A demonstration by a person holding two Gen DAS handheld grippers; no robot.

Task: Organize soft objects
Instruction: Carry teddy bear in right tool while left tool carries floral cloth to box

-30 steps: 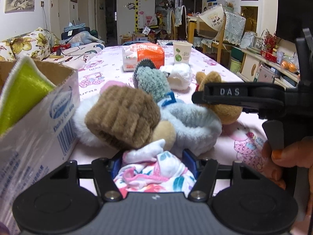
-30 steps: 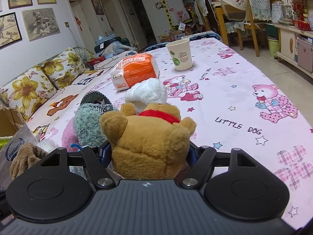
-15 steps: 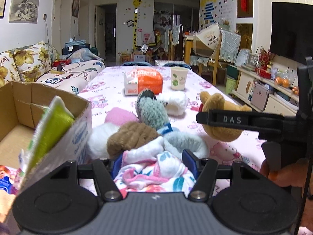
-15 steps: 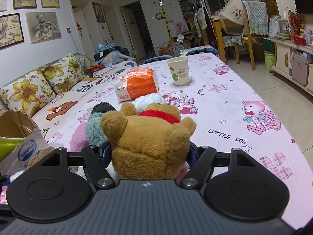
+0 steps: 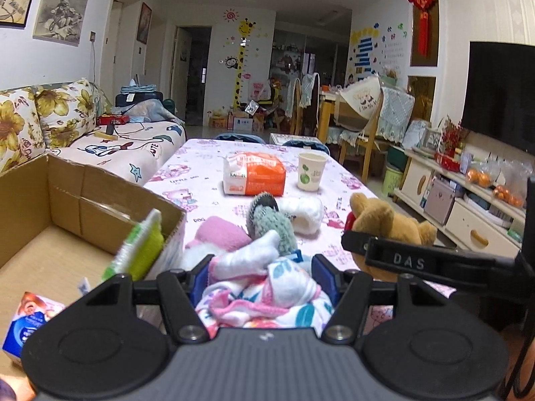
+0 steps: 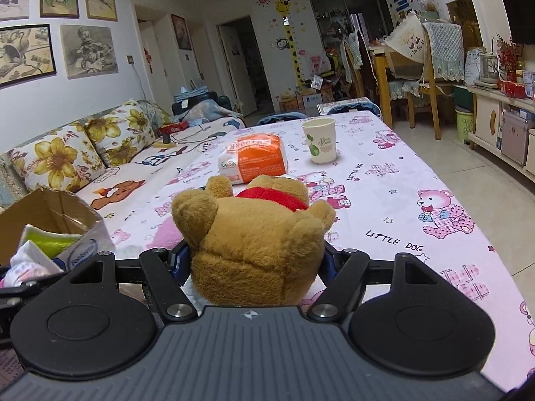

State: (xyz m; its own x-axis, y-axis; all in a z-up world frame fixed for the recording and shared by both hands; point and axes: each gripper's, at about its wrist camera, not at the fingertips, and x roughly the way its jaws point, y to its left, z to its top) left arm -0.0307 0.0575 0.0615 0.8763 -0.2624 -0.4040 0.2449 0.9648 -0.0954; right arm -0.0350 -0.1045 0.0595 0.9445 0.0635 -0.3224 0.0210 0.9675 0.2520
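Observation:
My left gripper [image 5: 262,272] is shut on a bundled floral cloth [image 5: 264,294], white with pink and teal print, held above the table beside the open cardboard box [image 5: 67,200]. My right gripper [image 6: 254,260] is shut on a brown teddy bear [image 6: 254,234] with a red scarf, lifted off the table. The bear [image 5: 391,224] and the right gripper's side also show in the left wrist view. A grey-green knit item [image 5: 272,224], a pink soft item [image 5: 220,234] and a white fluffy item [image 5: 302,214] lie on the table. A green and white sponge cloth [image 5: 140,247] stands in the box.
An orange and white tissue pack [image 5: 254,173] and a paper cup [image 5: 311,173] stand farther back on the pink cartoon tablecloth [image 6: 418,173]. A small blue and white carton [image 5: 30,320] lies in the box. A floral sofa [image 6: 67,157] runs along the left.
Both grippers have risen with their loads. The left gripper has moved over toward the box, so the box interior shows and the toy pile sits lower in view.

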